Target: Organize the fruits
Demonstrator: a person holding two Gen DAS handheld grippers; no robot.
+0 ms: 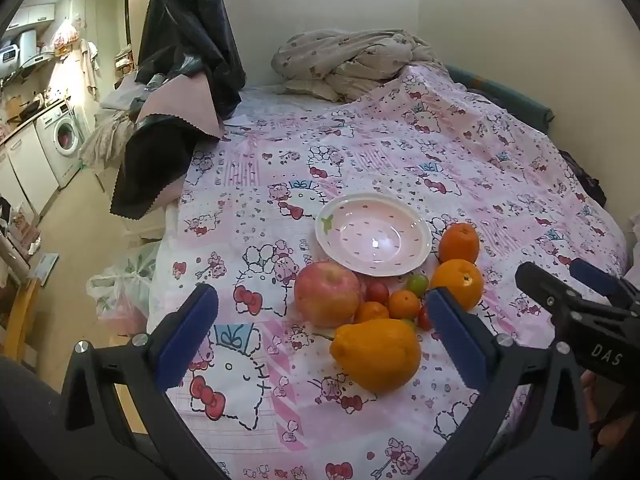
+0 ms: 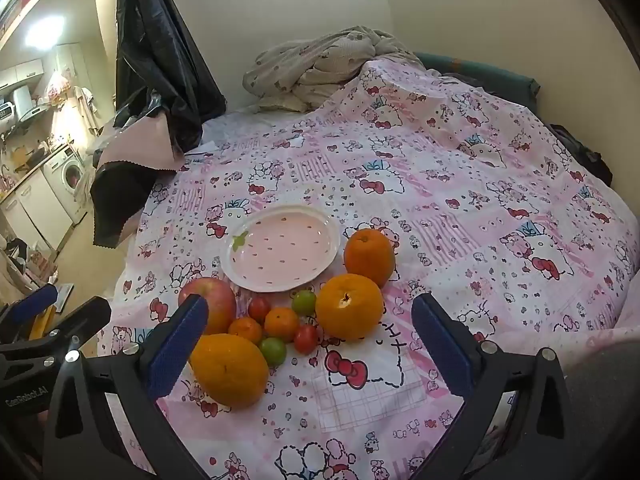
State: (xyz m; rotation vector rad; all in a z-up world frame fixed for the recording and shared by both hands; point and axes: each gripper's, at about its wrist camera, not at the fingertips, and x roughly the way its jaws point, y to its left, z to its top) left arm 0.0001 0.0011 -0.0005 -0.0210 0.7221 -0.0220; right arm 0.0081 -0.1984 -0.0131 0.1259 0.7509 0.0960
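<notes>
A pink strawberry-print plate (image 1: 416,220) (image 2: 240,264) sits empty on the patterned bedsheet. In front of it lie a red apple (image 1: 326,298) (image 2: 218,298), a large pear-shaped orange (image 1: 378,354) (image 2: 230,370), two round oranges (image 1: 459,242) (image 1: 458,282) (image 2: 368,256) (image 2: 349,306), small mandarins (image 1: 404,305) (image 2: 281,324), and red and green cherry tomatoes (image 1: 377,292) (image 2: 304,302). My left gripper (image 1: 320,340) is open and empty, hovering above the apple and large orange. My right gripper (image 2: 312,348) is open and empty, over the fruit pile; it also shows in the left wrist view (image 1: 576,284).
A crumpled beige blanket (image 1: 348,60) lies at the back of the bed by the wall. Dark plastic and cloth (image 1: 168,140) hang over the left edge. Plastic bags (image 1: 120,292) sit on the floor to the left, with a washing machine (image 1: 64,136) beyond.
</notes>
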